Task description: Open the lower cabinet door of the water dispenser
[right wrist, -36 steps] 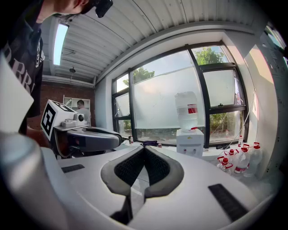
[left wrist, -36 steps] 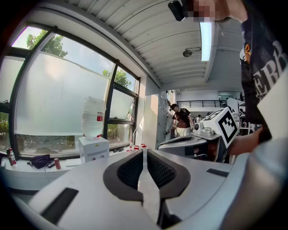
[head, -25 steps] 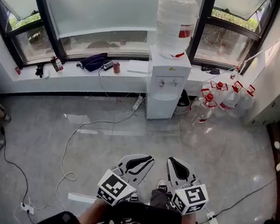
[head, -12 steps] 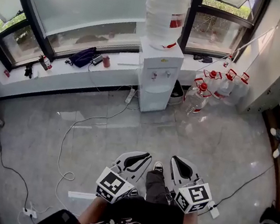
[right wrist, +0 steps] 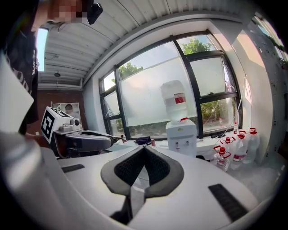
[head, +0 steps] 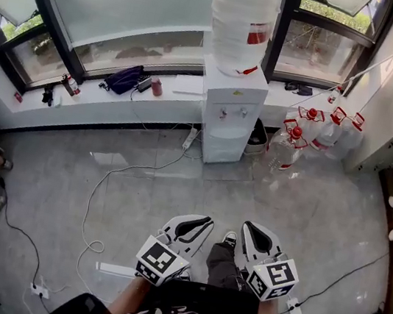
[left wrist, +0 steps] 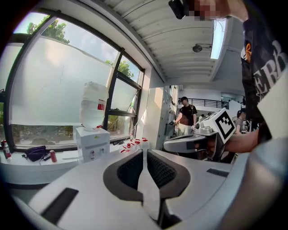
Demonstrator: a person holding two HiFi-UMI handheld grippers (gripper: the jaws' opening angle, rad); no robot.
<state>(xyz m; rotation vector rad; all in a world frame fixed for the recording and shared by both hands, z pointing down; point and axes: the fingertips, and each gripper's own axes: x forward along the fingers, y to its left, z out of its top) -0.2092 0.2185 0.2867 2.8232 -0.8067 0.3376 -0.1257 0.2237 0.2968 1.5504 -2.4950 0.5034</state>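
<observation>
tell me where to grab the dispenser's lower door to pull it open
No handle can be made out. The door is the flat front panel under the taps, facing you, with bottles beside its right. Likely best: come straight from the front and pinch a side edge; which edge swings free cannot be told.

Left gripper [left wrist: 143,152] jaws together, empty; water dispenser [left wrist: 92,143] ahead-left, well apart.

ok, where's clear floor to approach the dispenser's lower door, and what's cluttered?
Bare tiles run from the person's shoe up to the water dispenser front. Left of it lies a power strip with a white cable looping over the floor. Right is crowded: a dark container beside it, then red-capped jugs.
</observation>
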